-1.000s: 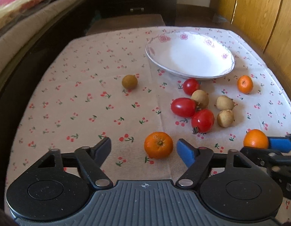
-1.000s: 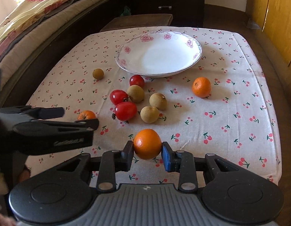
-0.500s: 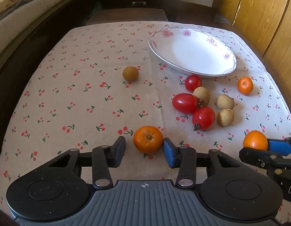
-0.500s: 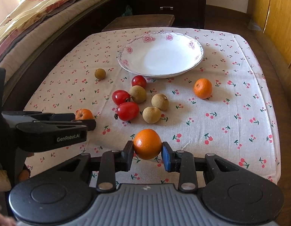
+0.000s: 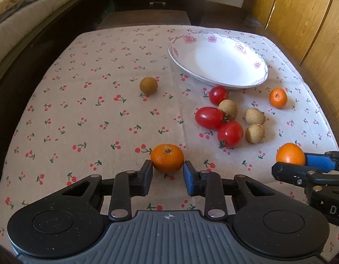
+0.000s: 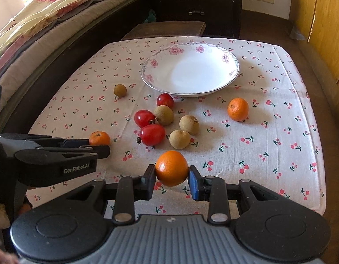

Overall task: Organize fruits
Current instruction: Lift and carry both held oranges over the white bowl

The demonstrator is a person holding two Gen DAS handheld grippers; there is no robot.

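My right claw (image 6: 171,177) grips an orange (image 6: 171,168) between both fingers, just above the cherry-print cloth (image 6: 268,145) at the near edge of the counter. My left claw (image 5: 167,172) has its fingers touching either side of a smaller orange (image 5: 167,158) that sits on the cloth, so it looks clamped on it. Further in, three tomatoes (image 6: 153,134) and three pale brown fruits (image 6: 180,139) cluster just in front of the empty flowered plate (image 6: 232,74), with a fourth brown fruit (image 6: 120,90) off to the left and another orange (image 6: 238,109) to the right.
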